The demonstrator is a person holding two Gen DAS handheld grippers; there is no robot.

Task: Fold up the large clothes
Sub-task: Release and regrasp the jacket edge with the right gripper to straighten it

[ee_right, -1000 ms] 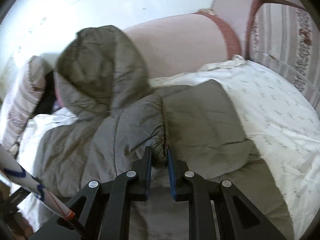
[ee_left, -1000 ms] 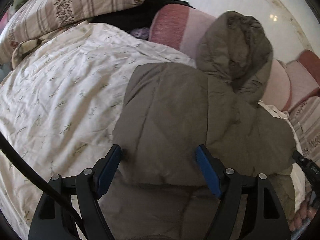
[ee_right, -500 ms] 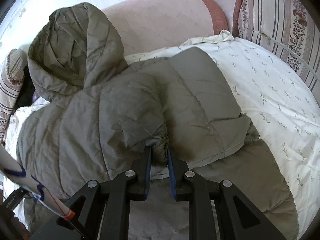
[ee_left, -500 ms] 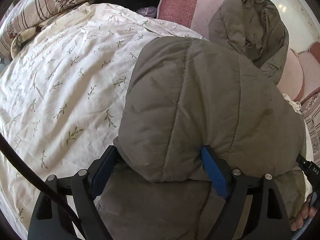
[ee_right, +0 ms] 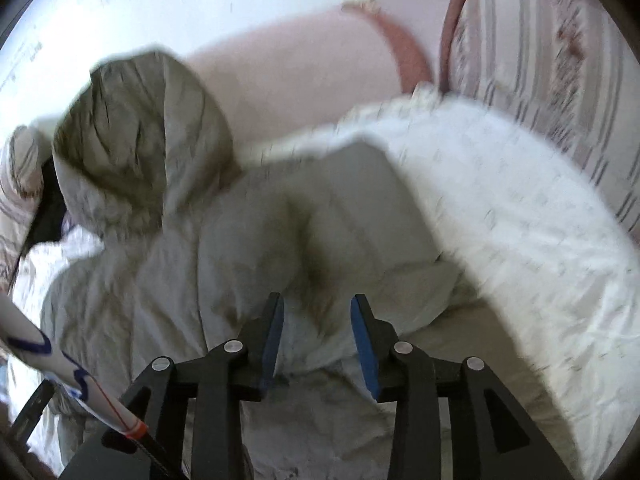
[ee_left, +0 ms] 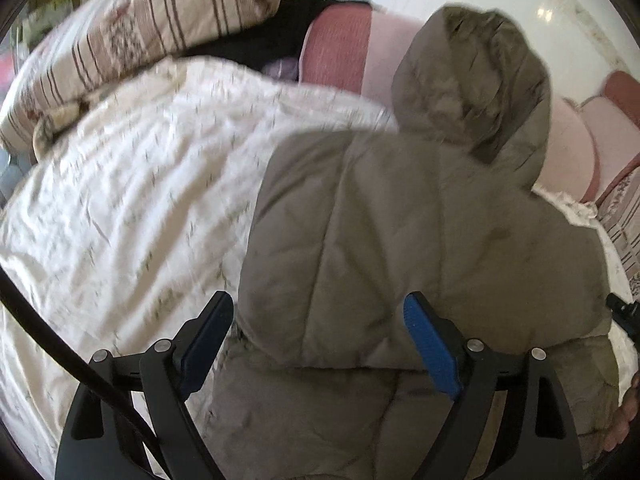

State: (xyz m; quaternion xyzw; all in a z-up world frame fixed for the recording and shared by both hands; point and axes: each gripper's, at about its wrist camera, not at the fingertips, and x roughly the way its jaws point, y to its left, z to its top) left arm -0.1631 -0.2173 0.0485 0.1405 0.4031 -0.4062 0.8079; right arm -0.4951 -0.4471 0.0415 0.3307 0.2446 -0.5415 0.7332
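A grey-brown hooded puffer jacket [ee_left: 420,240] lies on a bed, its sleeves folded in over the body and its hood [ee_left: 472,84] resting against the pink headboard. My left gripper [ee_left: 320,328] is open, its blue pads wide apart over the folded edge of the jacket, holding nothing. In the right wrist view the same jacket [ee_right: 256,264] lies below my right gripper [ee_right: 318,320], which is open with a fold of the jacket between its pads. The hood [ee_right: 140,140] sits at upper left there.
A white leaf-print bedsheet [ee_left: 120,208] covers the bed. A striped pillow [ee_left: 132,28] lies at the far left corner, a pink padded headboard [ee_right: 300,76] runs along the back, and a striped cushion [ee_right: 540,72] stands on the right.
My right gripper has opened and let go of the sleeve cuff it was pinching. Both grippers have drawn back a little from the jacket; the left stays open.
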